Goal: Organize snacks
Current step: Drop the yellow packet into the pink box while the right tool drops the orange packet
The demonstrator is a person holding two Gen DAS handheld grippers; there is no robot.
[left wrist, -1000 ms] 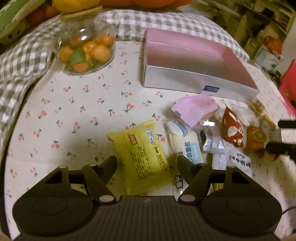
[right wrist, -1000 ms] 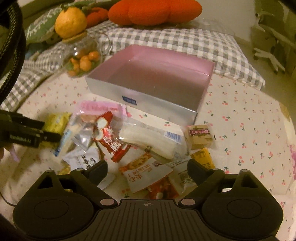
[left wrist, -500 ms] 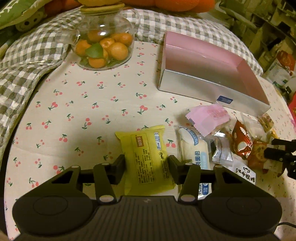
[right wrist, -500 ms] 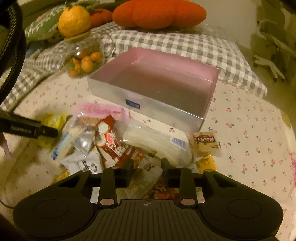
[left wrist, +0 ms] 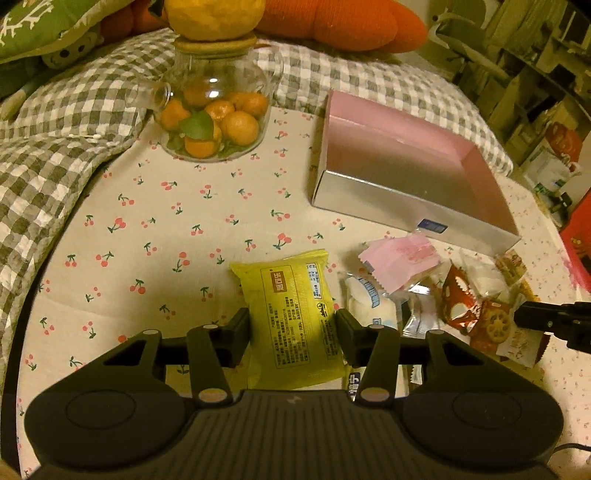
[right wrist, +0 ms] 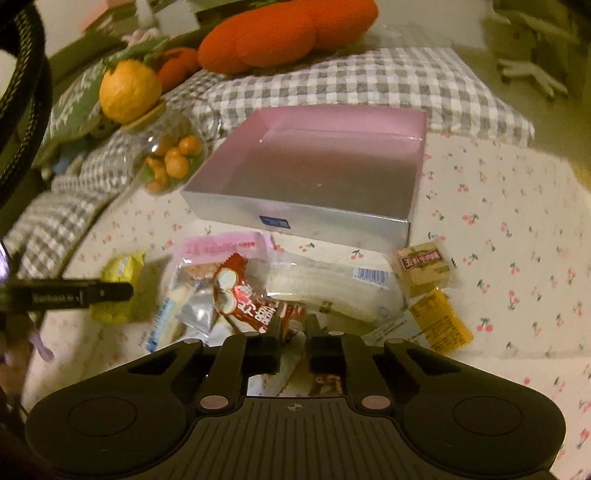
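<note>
My left gripper (left wrist: 291, 328) is shut on a yellow snack packet (left wrist: 295, 317), its fingers pressing both sides. A pile of snacks (left wrist: 443, 295) lies to its right on the cherry-print cloth. My right gripper (right wrist: 293, 349) is shut on a snack wrapper (right wrist: 295, 373) at the near edge of the pile (right wrist: 295, 288), beside a red packet (right wrist: 247, 299). An empty pink box with silver walls (left wrist: 406, 166) stands behind the pile; it also shows in the right wrist view (right wrist: 314, 218). The right gripper's fingers (left wrist: 546, 321) show at the right edge of the left wrist view.
A glass jar of small oranges (left wrist: 214, 110) stands at the back left, with a yellow fruit on its lid. A checked blanket (left wrist: 55, 147) and orange cushions (right wrist: 288, 33) border the cloth. Two small yellow-brown packets (right wrist: 428, 273) lie right of the pile.
Both grippers closed: the left onto the yellow packet, the right onto a wrapper in the pile. Both views have since risen and drawn back a little.
</note>
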